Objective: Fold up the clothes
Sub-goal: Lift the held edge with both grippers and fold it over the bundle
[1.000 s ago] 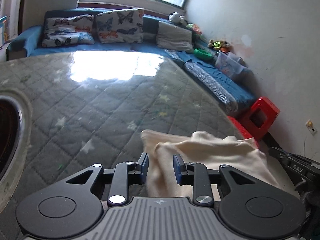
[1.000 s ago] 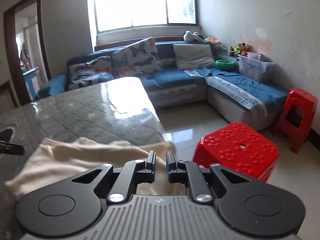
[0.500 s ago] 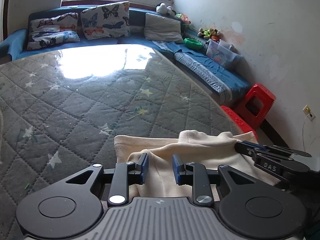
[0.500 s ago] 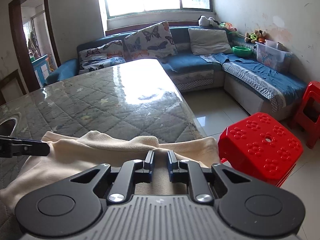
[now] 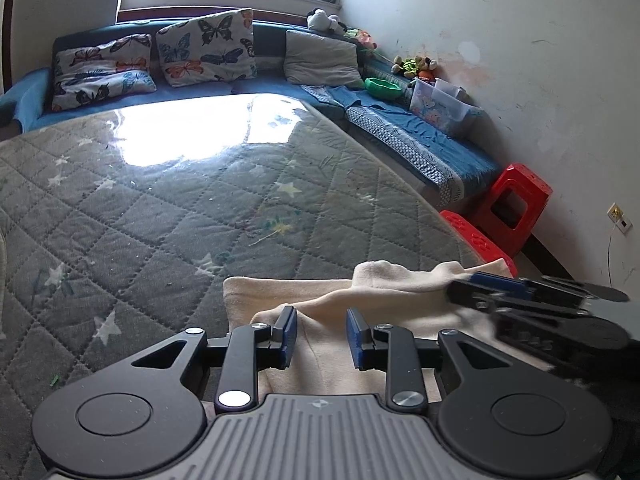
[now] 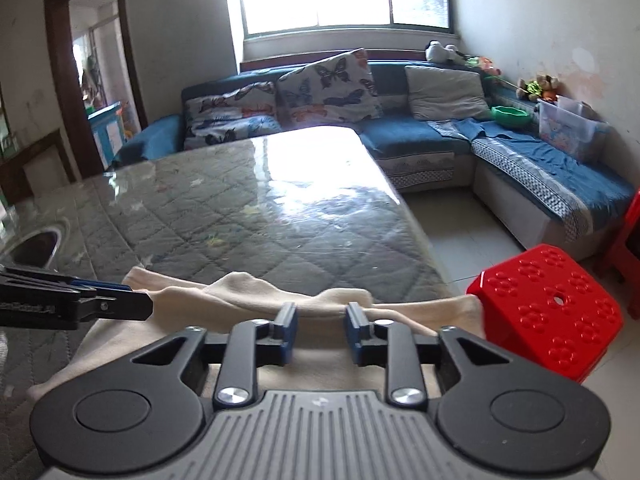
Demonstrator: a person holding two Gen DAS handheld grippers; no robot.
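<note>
Lying rumpled at the near edge of the grey quilted star-print tabletop (image 5: 168,216): cream fleece garment (image 5: 332,292), partly folded over, near part hidden under both tool bodies. Left tool (image 5: 321,338) parted over the cloth, pads not pressing it. Right tool (image 6: 317,333) likewise parted, having just been opening, fold ridge between. Blurred at right in the left view. Beyond the edge, red plastic stool (image 6: 548,308).
</note>
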